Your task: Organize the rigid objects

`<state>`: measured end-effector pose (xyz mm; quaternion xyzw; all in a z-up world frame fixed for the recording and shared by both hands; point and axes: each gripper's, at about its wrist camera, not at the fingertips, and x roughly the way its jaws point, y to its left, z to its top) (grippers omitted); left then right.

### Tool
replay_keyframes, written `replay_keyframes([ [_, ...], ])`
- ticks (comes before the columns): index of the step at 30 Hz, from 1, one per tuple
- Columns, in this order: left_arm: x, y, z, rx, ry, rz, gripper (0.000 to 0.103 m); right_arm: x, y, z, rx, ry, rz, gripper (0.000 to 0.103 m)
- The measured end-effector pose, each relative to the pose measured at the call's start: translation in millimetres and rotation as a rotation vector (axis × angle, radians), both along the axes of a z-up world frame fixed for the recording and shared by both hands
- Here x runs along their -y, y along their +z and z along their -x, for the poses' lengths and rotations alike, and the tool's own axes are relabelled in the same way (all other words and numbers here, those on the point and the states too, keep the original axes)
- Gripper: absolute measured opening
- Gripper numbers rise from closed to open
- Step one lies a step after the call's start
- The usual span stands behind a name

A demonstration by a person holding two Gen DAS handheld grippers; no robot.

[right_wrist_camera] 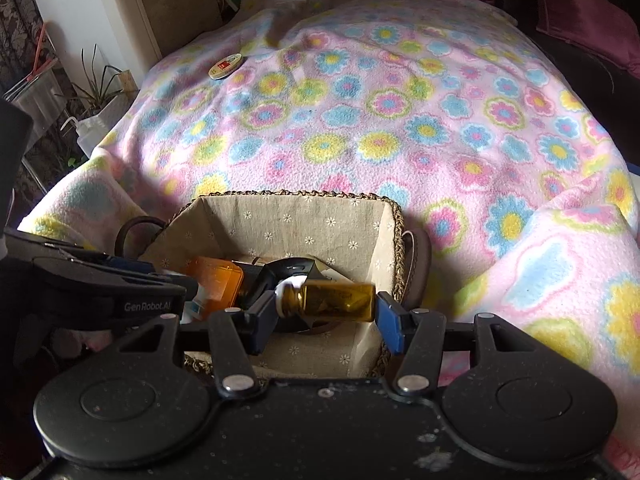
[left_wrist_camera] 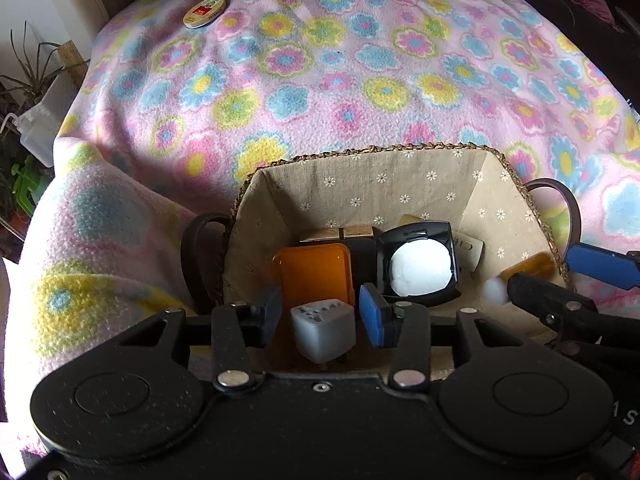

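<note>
Each claw, the left claw (left_wrist_camera: 324, 314) and the right claw (right_wrist_camera: 326, 322), is a matte black plastic body with two round raised discs at the near corners, angled black linkage arms pinned by shiny silver rivets, and a small central screw. The fingers (left_wrist_camera: 374, 312) end in blue pads. White "GenRobot.AI" lettering marks the left claw's side.

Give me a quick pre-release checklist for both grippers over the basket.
1. Right gripper holds amber bottle end to end between its fingers: ok.
2. Bottle is above the basket opening: ok.
3. Left gripper is closed on grey adapter: not ok, gaps show on both sides.
4. Adapter is inside the basket: ok.
5. Landing spot beneath the bottle is free: cannot tell.
6. Round tin is collected: not ok, lies on the blanket.
</note>
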<state>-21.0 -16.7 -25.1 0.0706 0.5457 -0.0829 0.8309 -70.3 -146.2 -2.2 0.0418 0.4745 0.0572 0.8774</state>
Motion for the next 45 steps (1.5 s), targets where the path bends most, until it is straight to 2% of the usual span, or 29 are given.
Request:
replay_keyframes([
  [6,-2.8,1.0,0.5,0.004,0.009,0.003,0.046,2.1,0.7,0.8,0.006,-0.012,0.003,0.055],
  [11,-4.7,1.8,1.9,0.008,0.020,-0.001,0.046,2.9,2.2,1.5,0.010,-0.036,0.015,0.063],
  [14,-4.2,3.0,3.6,0.017,0.023,-0.009,0.047,3.4,2.7,2.4,0.014,-0.051,0.025,0.065],
  [18,-4.8,5.4,4.6,0.028,0.029,-0.014,0.056,6.0,3.7,3.5,0.016,-0.075,0.031,0.071],
  [20,-5.6,6.8,5.4,0.032,0.029,-0.007,0.056,7.5,3.7,3.5,0.014,-0.083,0.028,0.076],
  [22,-6.3,7.5,5.8,0.030,0.027,-0.004,0.056,7.7,4.2,3.5,0.013,-0.091,0.030,0.088],
  [26,-5.6,9.1,7.0,0.037,0.020,0.001,0.056,5.9,5.6,4.7,0.019,-0.093,0.050,0.090],
  [28,-5.5,10.0,8.2,0.036,0.013,0.004,0.057,4.2,7.0,5.7,0.023,-0.089,0.062,0.098],
  [33,-7.7,13.4,10.8,0.046,0.009,0.025,0.066,2.2,8.7,7.5,0.021,-0.079,0.081,0.101],
  [43,-12.1,16.2,11.6,0.045,0.030,0.051,0.069,2.8,14.2,13.3,0.037,-0.082,0.108,0.102],
  [45,-12.6,17.6,12.4,0.052,0.032,0.051,0.076,3.1,14.9,14.2,0.036,-0.081,0.111,0.102],
])
